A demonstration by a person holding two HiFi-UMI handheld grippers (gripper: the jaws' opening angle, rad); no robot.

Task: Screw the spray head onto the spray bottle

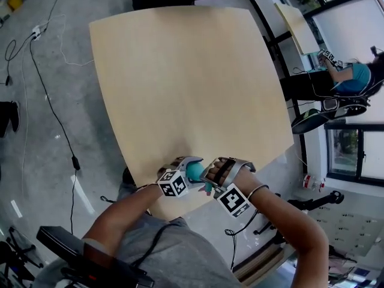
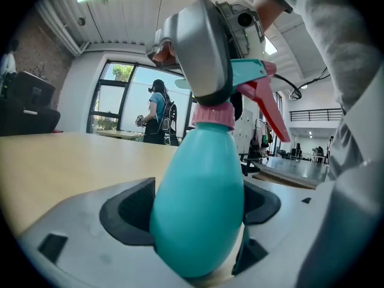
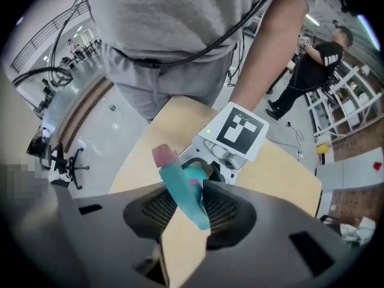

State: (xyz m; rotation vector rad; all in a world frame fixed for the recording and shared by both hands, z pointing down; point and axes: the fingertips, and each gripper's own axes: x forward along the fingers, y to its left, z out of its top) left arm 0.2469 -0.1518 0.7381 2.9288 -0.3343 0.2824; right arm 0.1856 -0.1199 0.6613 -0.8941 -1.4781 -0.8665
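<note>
Teal, egg-shaped plastic spray bottle (image 2: 198,185) was held upright over the near edge of the pale wooden table (image 1: 192,71), low in the middle of the head view. Its long axis ran from bottom to top of the left gripper view, leaning slightly right, with the pink collar (image 2: 213,116) uppermost. The left gripper (image 2: 201,227) pinched the bottle's belly, its dark pads pressed against both sides. On the neck sat the teal spray head (image 2: 249,71), its red trigger (image 2: 267,107) slanting toward the lower right. The right gripper (image 3: 191,207) clamped that head from above. In the right gripper view the head lay diagonally between pads touching both its flanks, its pink tip (image 3: 163,156) at the upper left.
</note>
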